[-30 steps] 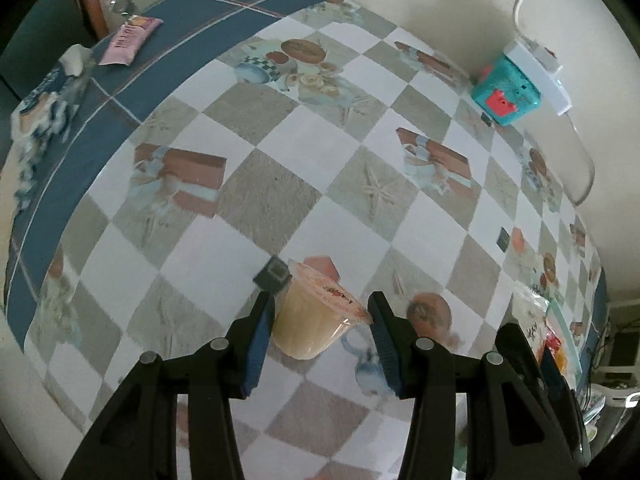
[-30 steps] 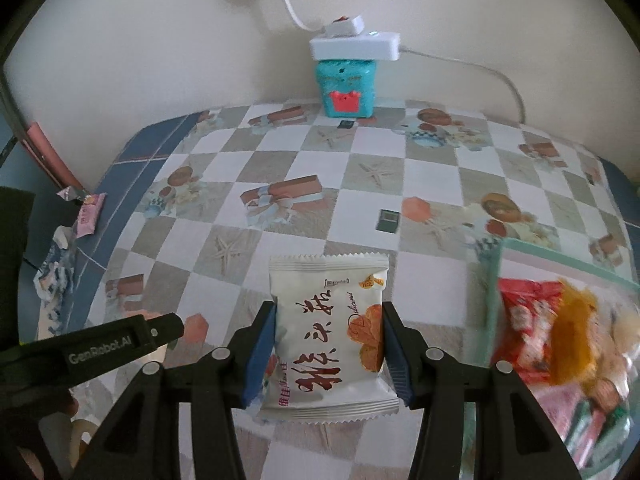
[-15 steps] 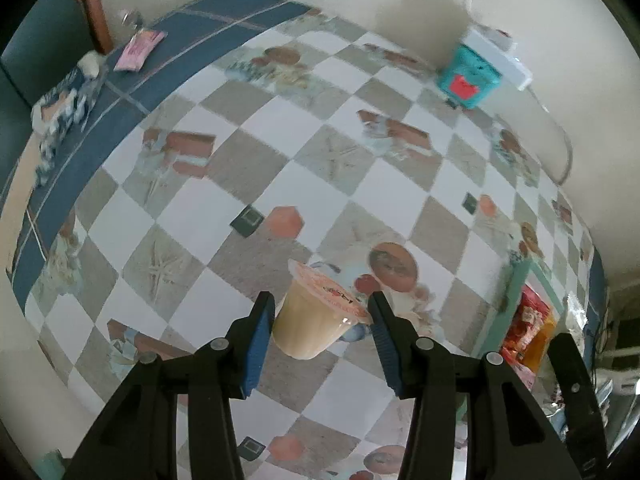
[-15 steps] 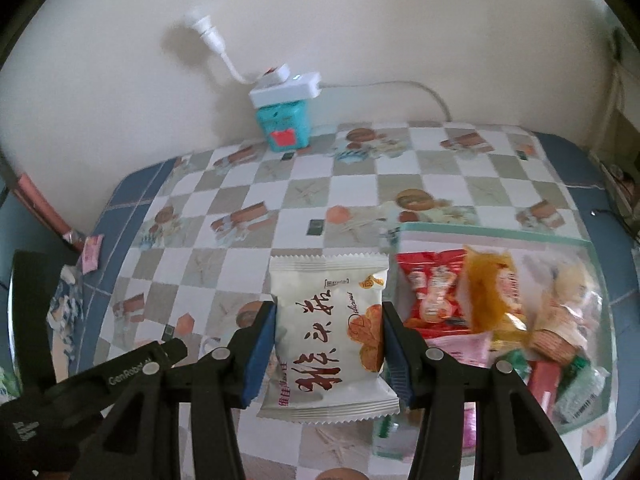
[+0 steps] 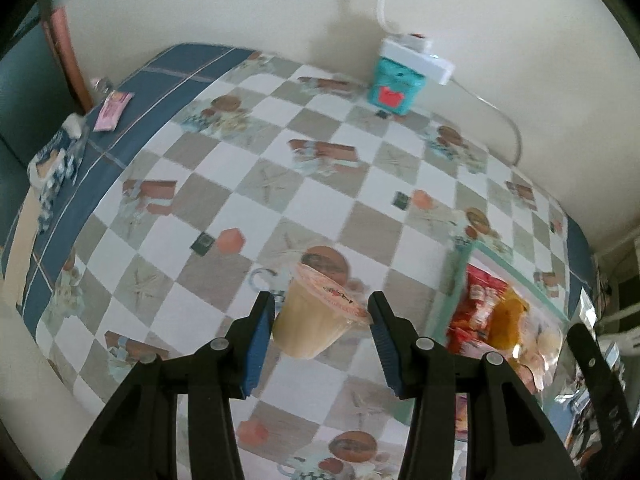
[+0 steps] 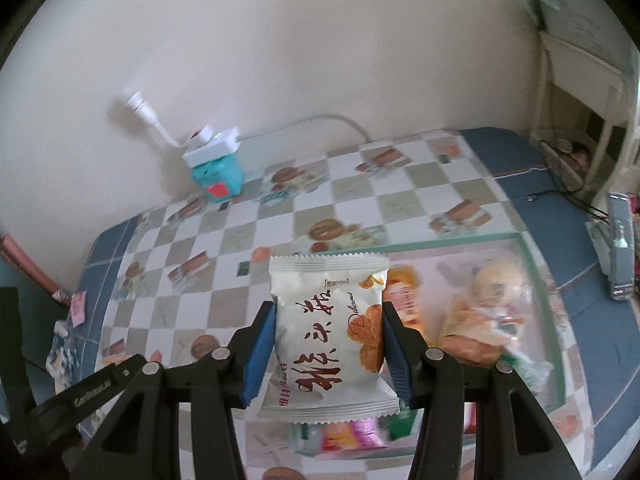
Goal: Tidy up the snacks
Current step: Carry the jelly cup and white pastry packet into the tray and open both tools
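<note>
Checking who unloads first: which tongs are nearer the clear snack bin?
Right. The right tongs, gripping the white packet, hang over the clear snack bin. The left tongs, gripping the jelly cup, are beside it, over bare tablecloth.

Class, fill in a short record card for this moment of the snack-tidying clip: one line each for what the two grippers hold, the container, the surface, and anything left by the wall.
left gripper: shut on jelly cup
right gripper: shut on white snack packet
container: clear box, green-rimmed, snacks inside
surface: checked tablecloth
by wall: teal box, power strip on top
</note>
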`<state>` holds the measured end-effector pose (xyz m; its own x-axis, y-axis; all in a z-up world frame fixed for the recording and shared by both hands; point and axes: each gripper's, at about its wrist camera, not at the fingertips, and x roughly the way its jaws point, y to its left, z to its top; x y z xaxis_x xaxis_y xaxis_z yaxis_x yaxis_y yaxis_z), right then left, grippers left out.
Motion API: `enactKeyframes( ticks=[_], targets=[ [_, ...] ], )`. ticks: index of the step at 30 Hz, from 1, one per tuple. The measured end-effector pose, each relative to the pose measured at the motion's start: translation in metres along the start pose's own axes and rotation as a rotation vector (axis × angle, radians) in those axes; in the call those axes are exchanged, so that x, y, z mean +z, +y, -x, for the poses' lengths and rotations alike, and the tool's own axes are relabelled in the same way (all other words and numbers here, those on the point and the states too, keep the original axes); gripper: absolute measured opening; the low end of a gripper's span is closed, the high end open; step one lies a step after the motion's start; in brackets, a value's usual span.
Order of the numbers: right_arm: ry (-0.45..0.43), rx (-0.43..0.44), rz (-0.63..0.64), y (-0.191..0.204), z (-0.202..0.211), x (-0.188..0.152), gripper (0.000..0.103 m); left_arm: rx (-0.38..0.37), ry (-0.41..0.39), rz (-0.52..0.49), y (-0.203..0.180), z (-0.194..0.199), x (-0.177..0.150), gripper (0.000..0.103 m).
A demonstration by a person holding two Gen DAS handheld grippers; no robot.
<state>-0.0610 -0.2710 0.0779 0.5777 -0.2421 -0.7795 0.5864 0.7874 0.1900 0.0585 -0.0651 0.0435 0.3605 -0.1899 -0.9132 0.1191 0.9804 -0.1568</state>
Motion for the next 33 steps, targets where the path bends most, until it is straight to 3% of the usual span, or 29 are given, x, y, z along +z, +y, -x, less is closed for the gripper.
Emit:
enactKeyframes(
  ticks=[16,23,33],
  targets=[
    [-0.015,-0.054,-0.239,-0.125,0.014,0.010,0.054,-0.033,-0.027,-0.224,-0.094,0.008,-0.041,0.050],
    [-0.017,-0.065,-0.286,-0.154,0.019,0.008,0.054,-0.055,-0.016,-0.290,-0.123,0.004,-0.057,0.050],
    [-0.001,-0.065,-0.303,-0.164,0.014,0.006,0.054,-0.082,-0.007,-0.421,-0.169,-0.002,-0.084,0.050]
  ],
)
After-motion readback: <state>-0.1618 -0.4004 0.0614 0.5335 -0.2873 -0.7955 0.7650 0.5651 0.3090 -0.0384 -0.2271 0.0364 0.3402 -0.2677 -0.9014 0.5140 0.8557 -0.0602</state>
